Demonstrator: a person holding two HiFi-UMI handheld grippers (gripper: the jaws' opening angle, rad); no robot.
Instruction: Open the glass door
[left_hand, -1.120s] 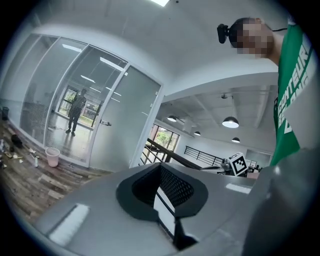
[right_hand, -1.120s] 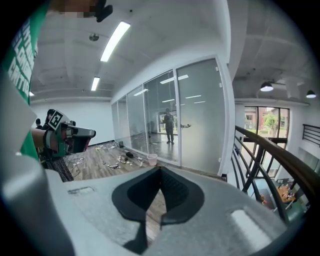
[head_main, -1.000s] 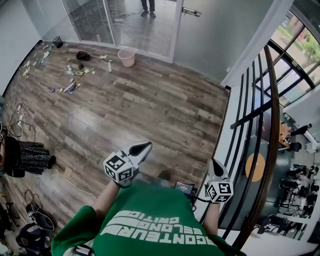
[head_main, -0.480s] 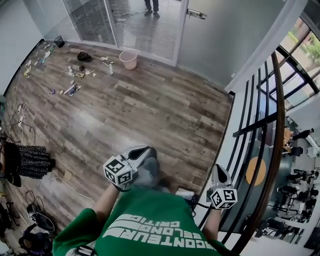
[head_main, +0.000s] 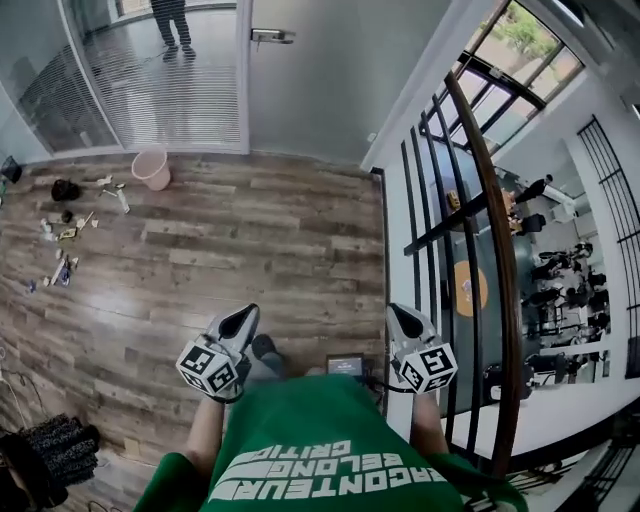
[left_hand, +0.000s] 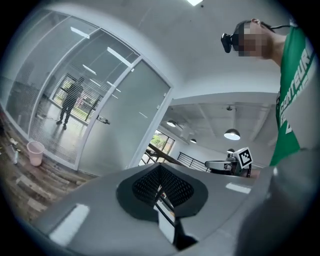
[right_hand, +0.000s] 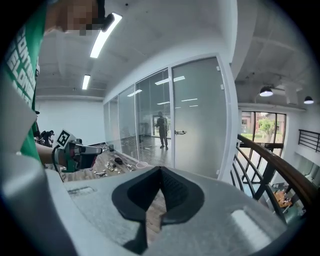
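Note:
The glass door (head_main: 310, 80) is a frosted panel at the far end of the wood floor, shut, with a metal lever handle (head_main: 270, 36). It also shows in the left gripper view as door (left_hand: 127, 125) with handle (left_hand: 102, 119), and in the right gripper view as door (right_hand: 197, 120) with handle (right_hand: 180, 132). My left gripper (head_main: 243, 318) and right gripper (head_main: 400, 316) hang in front of the person's green shirt, both shut and holding nothing, well short of the door. Up close, the left gripper (left_hand: 160, 186) and right gripper (right_hand: 160, 192) have their jaws pressed together.
A pink bucket (head_main: 152, 167) and scattered small items (head_main: 62, 240) lie on the floor at the left. A person (head_main: 170, 18) stands beyond the striped glass wall. A black railing with a wooden handrail (head_main: 480, 200) runs along the right, over a drop.
The view has swung right and moved toward the door, which now sits nearer and more central. Both grippers stay shut and low in front of the body.

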